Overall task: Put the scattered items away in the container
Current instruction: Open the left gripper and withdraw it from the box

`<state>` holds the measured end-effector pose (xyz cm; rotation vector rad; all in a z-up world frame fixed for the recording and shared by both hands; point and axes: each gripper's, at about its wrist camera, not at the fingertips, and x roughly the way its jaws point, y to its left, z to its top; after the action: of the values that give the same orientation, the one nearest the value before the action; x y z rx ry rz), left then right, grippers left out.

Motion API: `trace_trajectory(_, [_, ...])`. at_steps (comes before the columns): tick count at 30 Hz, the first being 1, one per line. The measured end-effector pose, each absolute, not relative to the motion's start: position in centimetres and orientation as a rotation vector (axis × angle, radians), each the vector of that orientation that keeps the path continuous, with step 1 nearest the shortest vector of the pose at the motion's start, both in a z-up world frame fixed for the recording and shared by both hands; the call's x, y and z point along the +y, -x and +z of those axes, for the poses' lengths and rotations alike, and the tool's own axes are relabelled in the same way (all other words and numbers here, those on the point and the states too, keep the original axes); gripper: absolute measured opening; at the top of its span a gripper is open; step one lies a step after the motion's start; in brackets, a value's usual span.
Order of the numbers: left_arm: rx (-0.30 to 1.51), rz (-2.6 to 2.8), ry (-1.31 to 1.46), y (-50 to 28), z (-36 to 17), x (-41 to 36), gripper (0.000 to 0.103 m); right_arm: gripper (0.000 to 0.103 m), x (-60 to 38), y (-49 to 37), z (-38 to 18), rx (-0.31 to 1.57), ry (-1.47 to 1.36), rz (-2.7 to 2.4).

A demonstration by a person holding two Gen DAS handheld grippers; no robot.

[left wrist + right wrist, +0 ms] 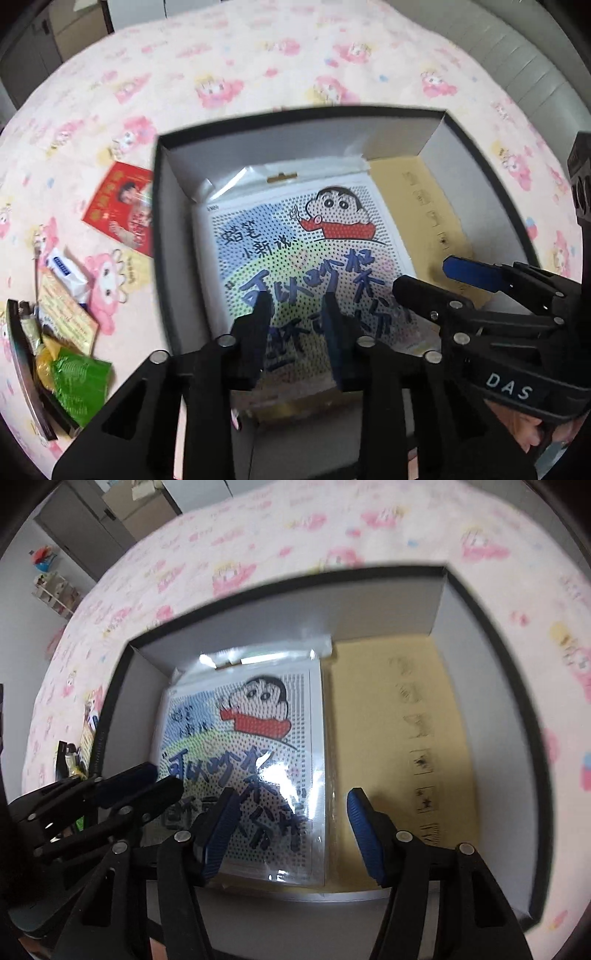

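Observation:
A black-rimmed box (159, 221) (476, 602) with grey inner walls and a yellow sheet on its floor stands on the bed. A cartoon card in a clear sleeve (295, 236) (258, 720) lies flat in its left half. My left gripper (295, 310) (164, 777) hangs over the card's near part, jaws slightly apart with nothing between them. My right gripper (291, 812) (424, 278) hovers over the card's right edge, open wide and empty. Left of the box lie a red packet (122, 210), a white wrapper (68, 271), a yellow card (66, 317) and a green packet (81, 373).
The pink cartoon-print bedsheet (295, 66) spreads all round the box. A dark flat object (22, 369) sits at the far left edge beside the green packet. Furniture and shelves (55, 587) stand beyond the bed. The yellow right half of the box floor (388, 738) lies bare.

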<state>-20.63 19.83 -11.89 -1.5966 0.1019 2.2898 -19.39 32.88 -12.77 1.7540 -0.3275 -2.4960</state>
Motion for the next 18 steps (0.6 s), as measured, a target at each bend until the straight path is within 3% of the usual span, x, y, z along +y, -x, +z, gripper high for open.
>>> trace_trajectory(6, [0.023,2.349,1.479,18.5,-8.3,17.8,0.031,0.057,31.9,16.3,-9.3,-0.226,-1.595,-2.660])
trace_trajectory(18, [-0.055,2.435,1.366,11.5,-4.2,13.1,0.035,0.057,26.6,10.8,-5.5,-0.202,-1.388,-2.722])
